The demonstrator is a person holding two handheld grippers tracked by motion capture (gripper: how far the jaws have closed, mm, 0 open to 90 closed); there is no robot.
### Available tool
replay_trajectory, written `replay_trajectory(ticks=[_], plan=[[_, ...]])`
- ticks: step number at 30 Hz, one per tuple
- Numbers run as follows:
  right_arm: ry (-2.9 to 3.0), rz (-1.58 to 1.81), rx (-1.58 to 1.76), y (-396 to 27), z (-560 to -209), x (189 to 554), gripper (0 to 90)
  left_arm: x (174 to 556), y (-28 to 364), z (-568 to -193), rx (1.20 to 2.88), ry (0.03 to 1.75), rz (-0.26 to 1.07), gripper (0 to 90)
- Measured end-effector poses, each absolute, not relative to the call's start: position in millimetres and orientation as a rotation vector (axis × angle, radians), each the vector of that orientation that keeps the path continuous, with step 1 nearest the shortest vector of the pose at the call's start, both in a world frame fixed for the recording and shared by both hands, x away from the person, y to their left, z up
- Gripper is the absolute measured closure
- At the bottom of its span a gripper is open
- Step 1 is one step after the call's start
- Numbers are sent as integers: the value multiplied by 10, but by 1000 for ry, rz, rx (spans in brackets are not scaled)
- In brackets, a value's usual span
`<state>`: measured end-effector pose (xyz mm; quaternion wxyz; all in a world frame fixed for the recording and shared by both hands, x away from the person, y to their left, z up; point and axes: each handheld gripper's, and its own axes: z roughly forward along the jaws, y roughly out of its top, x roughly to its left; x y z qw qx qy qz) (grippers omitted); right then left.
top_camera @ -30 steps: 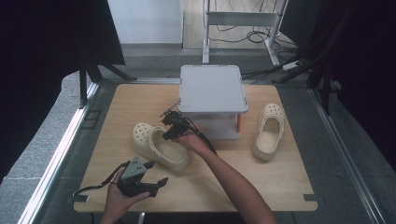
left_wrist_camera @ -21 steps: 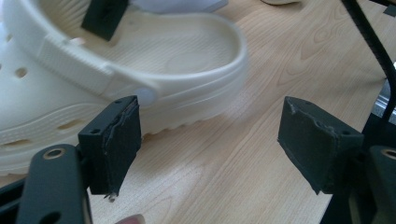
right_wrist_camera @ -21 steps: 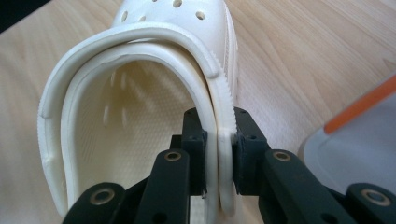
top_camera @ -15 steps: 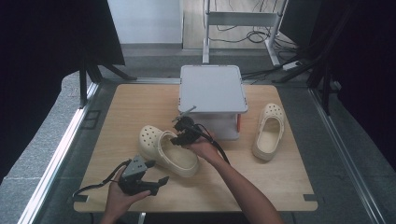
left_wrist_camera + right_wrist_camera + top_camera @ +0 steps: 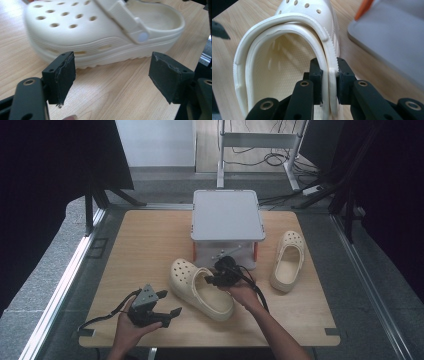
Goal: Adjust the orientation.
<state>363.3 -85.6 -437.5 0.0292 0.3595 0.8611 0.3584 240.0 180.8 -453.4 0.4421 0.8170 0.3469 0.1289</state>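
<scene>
Clamped tight, the right gripper's [image 5: 216, 279] jaws pinch the side wall of the clog [image 5: 200, 289], one pad inside the shoe and one outside, seen close up in the right gripper view [image 5: 329, 82]. That clog lies on the table [image 5: 150, 240], toe toward the far left, heel toward the person, just in front of the grey box [image 5: 227, 215]. Over on the near left, the left gripper [image 5: 167, 307] rests in the hand with its jaws wide apart and nothing between them; in its own view [image 5: 111, 75] the pads frame bare wood, with the clog's sole and strap [image 5: 125, 20] lying just beyond. Out to the right, a second clog [image 5: 287, 262] sits beside the box, well apart from both grippers, toe pointing away.
</scene>
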Motion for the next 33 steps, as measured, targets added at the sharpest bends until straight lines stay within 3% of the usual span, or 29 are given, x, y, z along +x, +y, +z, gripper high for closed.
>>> replay_trajectory(ticks=[12, 33], plan=[[2548, 1175, 1241, -1332, -4505, 3318, 783, 2414, 1802, -4535, 2024, 862, 313, 220], [2458, 1214, 1319, -1421, -4740, 3104, 750, 2426, 1782, -4562, 2038, 860, 313, 221]])
